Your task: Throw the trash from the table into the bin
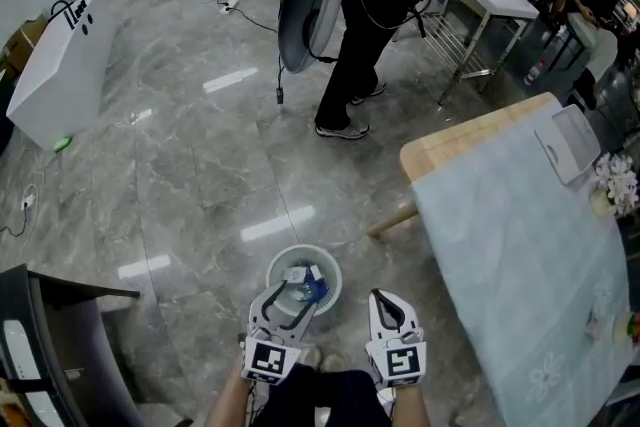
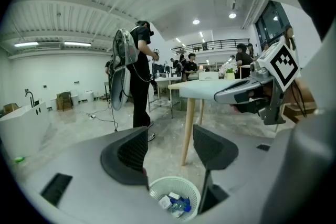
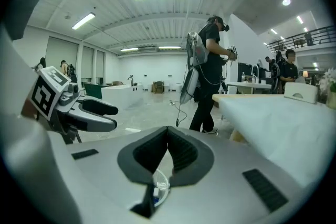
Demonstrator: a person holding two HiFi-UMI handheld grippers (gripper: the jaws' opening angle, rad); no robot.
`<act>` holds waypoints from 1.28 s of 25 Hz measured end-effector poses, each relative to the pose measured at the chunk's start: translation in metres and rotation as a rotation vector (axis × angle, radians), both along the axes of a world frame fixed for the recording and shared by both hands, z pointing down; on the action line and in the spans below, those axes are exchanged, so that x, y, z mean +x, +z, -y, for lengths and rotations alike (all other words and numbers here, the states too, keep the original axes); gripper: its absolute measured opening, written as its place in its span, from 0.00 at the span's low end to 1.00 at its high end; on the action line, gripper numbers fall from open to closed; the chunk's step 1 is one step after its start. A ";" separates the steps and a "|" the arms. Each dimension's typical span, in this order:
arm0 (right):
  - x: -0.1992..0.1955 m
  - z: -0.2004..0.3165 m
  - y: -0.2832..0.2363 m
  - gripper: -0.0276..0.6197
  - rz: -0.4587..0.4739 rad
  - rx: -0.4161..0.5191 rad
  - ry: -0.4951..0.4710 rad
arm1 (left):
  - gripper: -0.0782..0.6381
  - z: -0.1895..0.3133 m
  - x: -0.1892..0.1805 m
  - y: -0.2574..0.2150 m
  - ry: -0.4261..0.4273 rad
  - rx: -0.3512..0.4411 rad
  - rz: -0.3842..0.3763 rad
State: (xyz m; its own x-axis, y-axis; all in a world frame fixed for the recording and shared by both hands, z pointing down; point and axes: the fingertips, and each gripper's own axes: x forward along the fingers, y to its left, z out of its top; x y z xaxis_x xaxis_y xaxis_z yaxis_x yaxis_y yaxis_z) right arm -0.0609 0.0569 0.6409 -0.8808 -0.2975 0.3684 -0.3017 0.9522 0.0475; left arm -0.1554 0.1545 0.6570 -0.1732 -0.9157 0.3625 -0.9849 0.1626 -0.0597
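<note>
Head view, lower centre: round white mesh wastebasket (image 1: 332,267) on grey marble floor (image 1: 200,165), with crumpled blue and white trash (image 1: 308,281) lying inside. Overlapping its near rim in the picture, left gripper (image 1: 290,297), jaws spread, nothing between them. Just to the right, right gripper (image 1: 386,303), jaws pressed together, empty.

At right of frame, wooden table under pale blue cloth (image 1: 520,245); on its far right corner a white holder (image 1: 572,143), flowers (image 1: 617,183) beside it. Upper centre, standing person in black (image 1: 365,15).

Left gripper view, bottom centre: same wastebasket seen below the parted pads (image 2: 131,152), blue and white scraps within.
</note>
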 end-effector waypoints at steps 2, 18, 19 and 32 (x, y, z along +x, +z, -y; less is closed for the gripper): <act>0.001 0.000 -0.031 0.05 0.026 -0.004 0.019 | 0.50 -0.001 0.002 -0.032 0.004 0.019 0.002; 0.035 -0.002 -0.187 0.05 0.072 0.031 0.065 | 0.18 -0.011 0.022 -0.204 -0.043 0.115 -0.015; 0.036 -0.003 -0.192 0.05 0.073 0.033 0.063 | 0.15 -0.013 0.024 -0.209 -0.050 0.116 -0.014; 0.048 -0.017 -0.217 0.05 0.086 0.040 0.044 | 0.12 -0.026 0.038 -0.234 -0.073 0.151 -0.012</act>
